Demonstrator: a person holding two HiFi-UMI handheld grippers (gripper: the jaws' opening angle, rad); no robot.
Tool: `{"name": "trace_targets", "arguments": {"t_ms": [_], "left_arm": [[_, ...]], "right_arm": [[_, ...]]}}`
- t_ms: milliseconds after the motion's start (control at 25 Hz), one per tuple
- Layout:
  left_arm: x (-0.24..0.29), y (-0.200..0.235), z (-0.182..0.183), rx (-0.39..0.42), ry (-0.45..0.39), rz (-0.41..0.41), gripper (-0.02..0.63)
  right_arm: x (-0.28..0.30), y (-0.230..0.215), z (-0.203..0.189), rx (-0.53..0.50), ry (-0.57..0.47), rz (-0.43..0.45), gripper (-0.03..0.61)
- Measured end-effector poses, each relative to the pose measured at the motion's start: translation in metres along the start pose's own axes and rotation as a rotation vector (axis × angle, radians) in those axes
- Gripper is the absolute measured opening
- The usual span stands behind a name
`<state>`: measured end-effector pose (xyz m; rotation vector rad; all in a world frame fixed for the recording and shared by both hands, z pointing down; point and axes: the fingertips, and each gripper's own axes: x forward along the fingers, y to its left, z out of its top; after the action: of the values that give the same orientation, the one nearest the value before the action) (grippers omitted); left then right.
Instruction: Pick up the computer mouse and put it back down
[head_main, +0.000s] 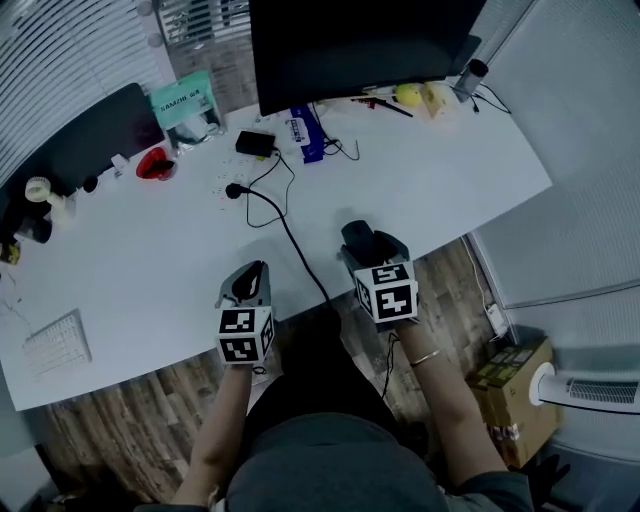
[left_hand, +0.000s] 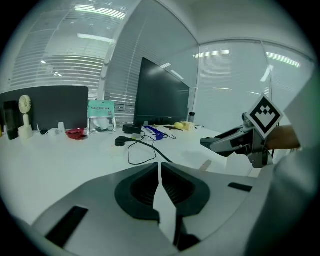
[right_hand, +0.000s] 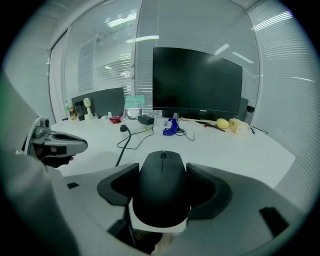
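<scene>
The black computer mouse (right_hand: 162, 192) sits between the jaws of my right gripper (right_hand: 163, 171), which press on its two sides. In the head view the mouse (head_main: 357, 238) and right gripper (head_main: 366, 248) are over the white desk (head_main: 430, 190) near its front edge. Whether the mouse touches the desk I cannot tell. My left gripper (left_hand: 160, 186) has its jaws together with nothing between them. It hovers over the front edge (head_main: 246, 284), to the left of the right gripper (left_hand: 234, 143). The right gripper view also shows the left gripper (right_hand: 56, 144).
A black cable (head_main: 290, 235) runs from a plug across the desk to its front edge between the grippers. A dark monitor (head_main: 360, 45) stands at the back, with an adapter (head_main: 255, 143), a blue object (head_main: 306, 133) and a red item (head_main: 154, 164). A keyboard (head_main: 57, 343) lies at the left. A cardboard box (head_main: 512, 385) is on the floor.
</scene>
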<state>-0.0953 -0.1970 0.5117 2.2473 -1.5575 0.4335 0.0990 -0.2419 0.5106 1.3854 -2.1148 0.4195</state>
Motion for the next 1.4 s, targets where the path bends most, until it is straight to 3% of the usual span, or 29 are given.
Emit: {"name": "trace_targets", "arguments": {"t_ms": [600, 840, 1400], "left_arm": [[0.064, -0.029, 0.019, 0.036, 0.041, -0.043, 0.032], [0.083, -0.031, 0.020, 0.016, 0.063, -0.032, 0.032], [0.097, -0.021, 0.015, -0.025, 0.100, 0.043, 0.032]], "right_arm": [[0.027, -0.091, -0.019, 0.075, 0.062, -0.086, 0.295], [0.043, -0.118, -0.024, 0.090, 0.080, -0.088, 0.296], [0.083, -0.138, -0.040, 0.099, 0.135, -0.048, 0.296]]}}
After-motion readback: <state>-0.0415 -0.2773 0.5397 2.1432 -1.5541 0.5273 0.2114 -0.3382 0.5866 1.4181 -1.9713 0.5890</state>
